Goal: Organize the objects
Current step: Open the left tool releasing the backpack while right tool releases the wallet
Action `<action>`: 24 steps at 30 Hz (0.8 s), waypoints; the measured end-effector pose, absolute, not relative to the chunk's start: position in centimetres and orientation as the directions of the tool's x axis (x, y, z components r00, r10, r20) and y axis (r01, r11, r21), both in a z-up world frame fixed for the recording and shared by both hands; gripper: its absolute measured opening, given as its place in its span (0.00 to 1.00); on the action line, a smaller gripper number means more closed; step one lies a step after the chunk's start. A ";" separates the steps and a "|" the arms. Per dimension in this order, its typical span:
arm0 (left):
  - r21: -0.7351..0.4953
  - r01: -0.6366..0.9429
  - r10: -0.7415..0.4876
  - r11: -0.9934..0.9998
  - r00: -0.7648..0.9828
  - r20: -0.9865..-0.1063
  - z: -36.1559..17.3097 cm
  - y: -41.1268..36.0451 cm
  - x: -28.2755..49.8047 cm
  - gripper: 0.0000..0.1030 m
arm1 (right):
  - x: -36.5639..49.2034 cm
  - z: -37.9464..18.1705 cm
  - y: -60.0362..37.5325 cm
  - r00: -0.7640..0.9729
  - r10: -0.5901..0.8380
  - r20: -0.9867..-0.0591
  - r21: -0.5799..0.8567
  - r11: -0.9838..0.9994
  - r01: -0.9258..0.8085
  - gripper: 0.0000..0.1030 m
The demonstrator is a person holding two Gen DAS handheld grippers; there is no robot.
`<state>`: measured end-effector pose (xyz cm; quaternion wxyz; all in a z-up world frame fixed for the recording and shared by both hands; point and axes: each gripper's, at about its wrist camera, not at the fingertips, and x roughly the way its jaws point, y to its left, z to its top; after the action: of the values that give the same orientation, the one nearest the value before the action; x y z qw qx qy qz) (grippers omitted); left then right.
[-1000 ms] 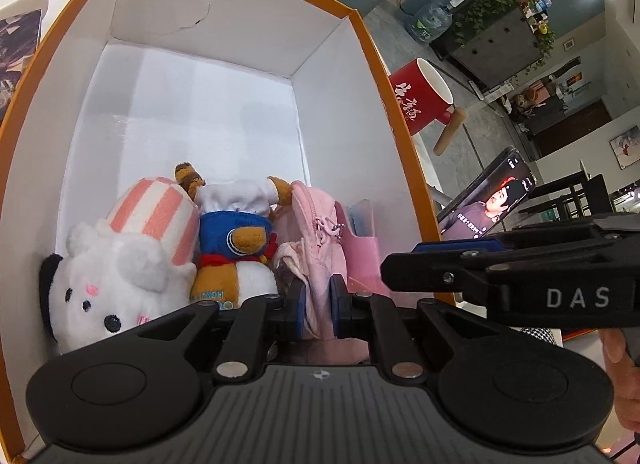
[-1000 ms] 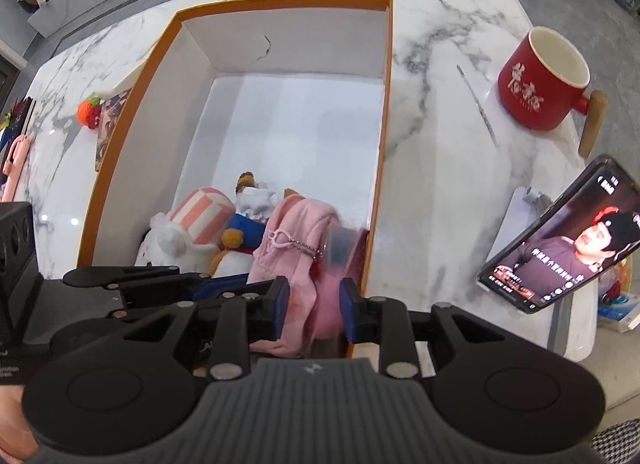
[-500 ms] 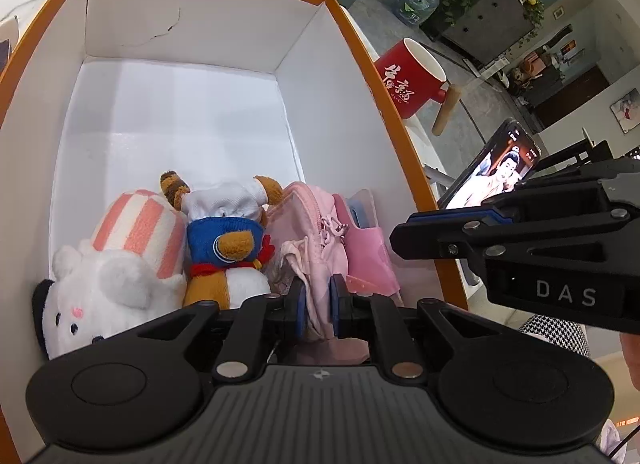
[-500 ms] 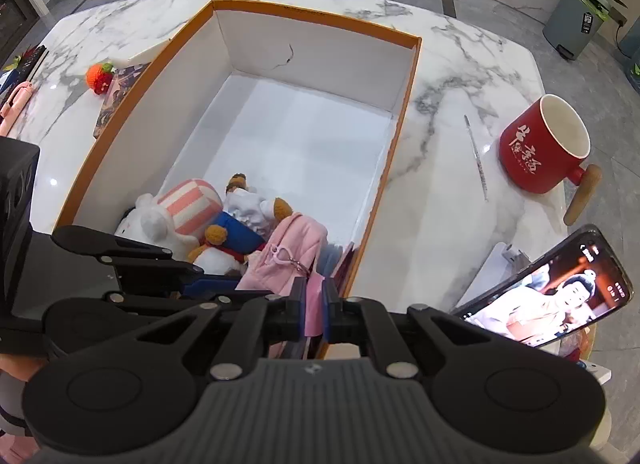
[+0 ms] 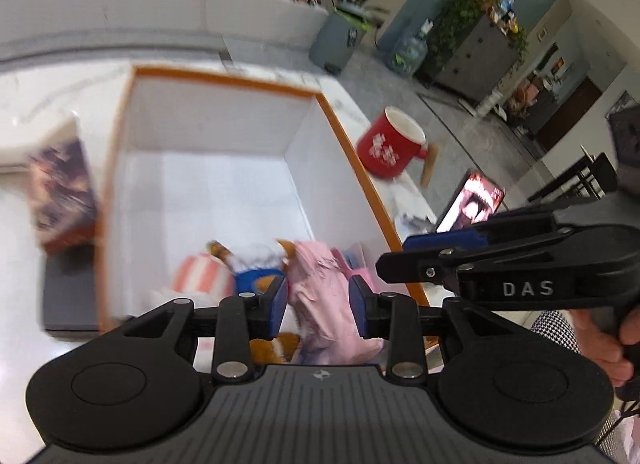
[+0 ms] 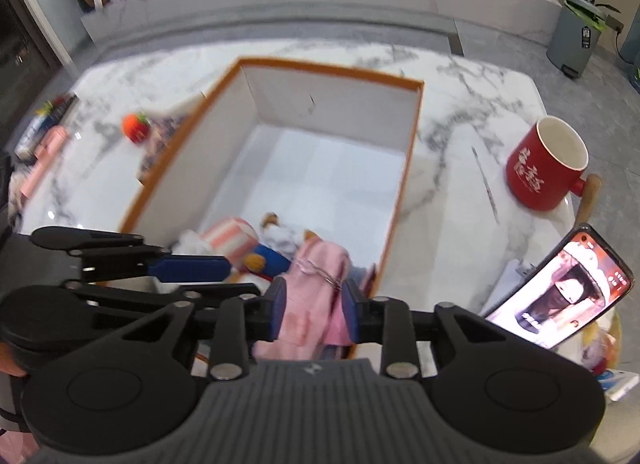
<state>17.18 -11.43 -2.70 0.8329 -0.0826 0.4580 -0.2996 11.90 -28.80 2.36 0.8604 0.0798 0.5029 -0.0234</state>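
Note:
An orange-rimmed white box [image 5: 224,77] [image 6: 332,65] stands on the marble table. At its near end lie a white plush with a striped hat [image 5: 200,278] [image 6: 228,236], a duck plush in blue [image 5: 256,276] [image 6: 272,254] and a pink bag [image 5: 324,288] [image 6: 316,284]. My left gripper [image 5: 318,304] is open above the pink bag, raised clear of the box. My right gripper [image 6: 310,304] is open too, jaws either side of the bag from above. Each gripper shows in the other's view.
A red mug [image 5: 390,147] [image 6: 546,163] and a propped phone [image 5: 478,201] [image 6: 568,288] sit right of the box. A book [image 5: 60,191] and a strawberry toy [image 6: 136,127] lie left of it. A pink item [image 6: 42,155] is at the far left.
Both grippers have opened, letting go of the pink bag, and have pulled up and back from the box. The bag stays in the box.

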 end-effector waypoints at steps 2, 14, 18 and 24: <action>-0.382 0.405 -0.545 0.831 0.453 -0.705 -1.7 -10.0 16.4 0.37 | 11.5 2.7 -28.5 0.523 0.061 -0.850 0.147 0.981 0.125 0.32; -0.324 0.236 -0.400 0.916 0.493 -0.773 -3.9 -6.1 14.5 0.18 | 10.5 1.7 -25.5 0.568 0.117 -0.815 0.229 0.965 0.130 0.45; -0.422 0.265 -0.498 0.867 0.427 -0.755 -4.5 -6.9 14.4 0.06 | 9.3 1.7 -24.6 0.607 0.087 -0.790 0.192 0.975 0.110 0.50; -0.402 0.310 -0.506 0.862 0.468 -0.724 -3.9 -8.5 13.6 0.08 | 8.3 1.8 -24.0 0.646 0.073 -0.759 0.135 0.990 0.047 0.51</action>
<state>13.62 -8.54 -3.87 0.8500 -0.1076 0.4563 -0.2400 8.33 -24.05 1.83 0.9045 0.0714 0.4204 0.0073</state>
